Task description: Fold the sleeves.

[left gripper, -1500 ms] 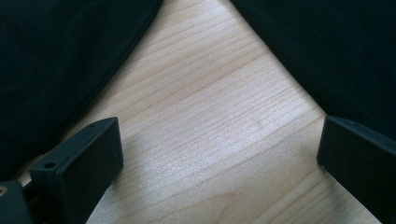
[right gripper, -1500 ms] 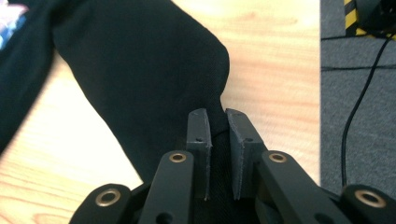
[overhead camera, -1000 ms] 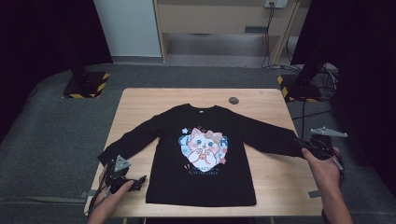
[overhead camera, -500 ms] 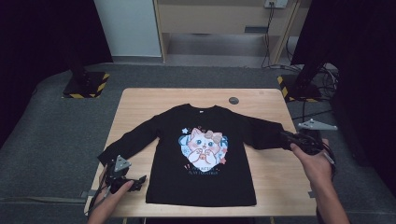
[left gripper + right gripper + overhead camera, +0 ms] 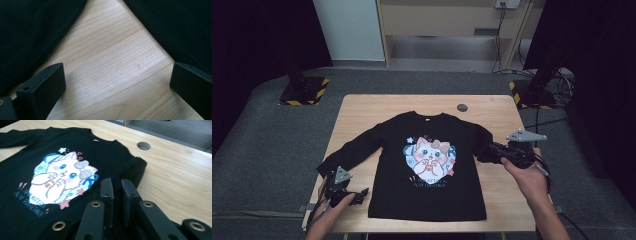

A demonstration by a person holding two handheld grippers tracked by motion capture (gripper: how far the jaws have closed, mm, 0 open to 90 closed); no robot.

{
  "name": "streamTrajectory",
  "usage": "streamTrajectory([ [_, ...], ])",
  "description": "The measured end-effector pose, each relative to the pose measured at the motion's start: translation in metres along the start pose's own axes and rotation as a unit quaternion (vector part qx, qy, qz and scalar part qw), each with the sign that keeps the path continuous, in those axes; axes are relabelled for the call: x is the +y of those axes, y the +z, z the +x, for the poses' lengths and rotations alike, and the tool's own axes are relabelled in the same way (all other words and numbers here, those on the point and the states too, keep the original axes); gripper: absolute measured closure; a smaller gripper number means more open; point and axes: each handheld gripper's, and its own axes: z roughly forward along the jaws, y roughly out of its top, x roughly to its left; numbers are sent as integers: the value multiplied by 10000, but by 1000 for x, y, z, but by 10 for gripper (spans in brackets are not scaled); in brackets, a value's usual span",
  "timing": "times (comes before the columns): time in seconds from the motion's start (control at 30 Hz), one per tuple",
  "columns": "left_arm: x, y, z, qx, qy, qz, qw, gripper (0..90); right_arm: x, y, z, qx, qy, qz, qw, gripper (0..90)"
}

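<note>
**Right sleeve on its way in**

You had the right gripper (image 5: 490, 152) clamped on the right sleeve (image 5: 132, 170), its cuff lifted over the shirt (image 5: 427, 165) edge. Your left gripper (image 5: 357, 192) sat with jaws apart on bare table (image 5: 110, 67), its sleeve (image 5: 357, 147) unfolded. One shirt, two sleeves: neither laid flat across the body yet, hem untouched. Farther off, one hole (image 5: 462, 107).

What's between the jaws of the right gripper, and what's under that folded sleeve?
The right gripper is shut on the black sweatshirt's right sleeve, doubled over toward the cat print. Beside the fold lies bare wooden table; what lies directly under the fold is covered.
</note>
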Motion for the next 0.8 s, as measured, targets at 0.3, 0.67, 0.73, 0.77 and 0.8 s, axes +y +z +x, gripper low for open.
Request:
streamTrajectory([
  [0.3, 0, 0, 0, -3, 1, -2, 10000, 0, 4, 12, 29, 264, -253, 38, 9993, 814],
  [0.67, 0, 0, 0, -7, 4, 0, 10000, 0, -3, 34, 67, 496, -723, 271, 9958, 814],
  [0.73, 0, 0, 0, -8, 6, -1, 10000, 0, -5, 37, 72, 537, -784, 320, 9950, 814],
  [0.77, 0, 0, 0, -7, 6, 0, 10000, 0, -6, 39, 74, 559, -798, 348, 9946, 813],
  [0.8, 0, 0, 0, -7, 5, -2, 10000, 0, -7, 41, 77, 588, -805, 371, 9943, 813],
])
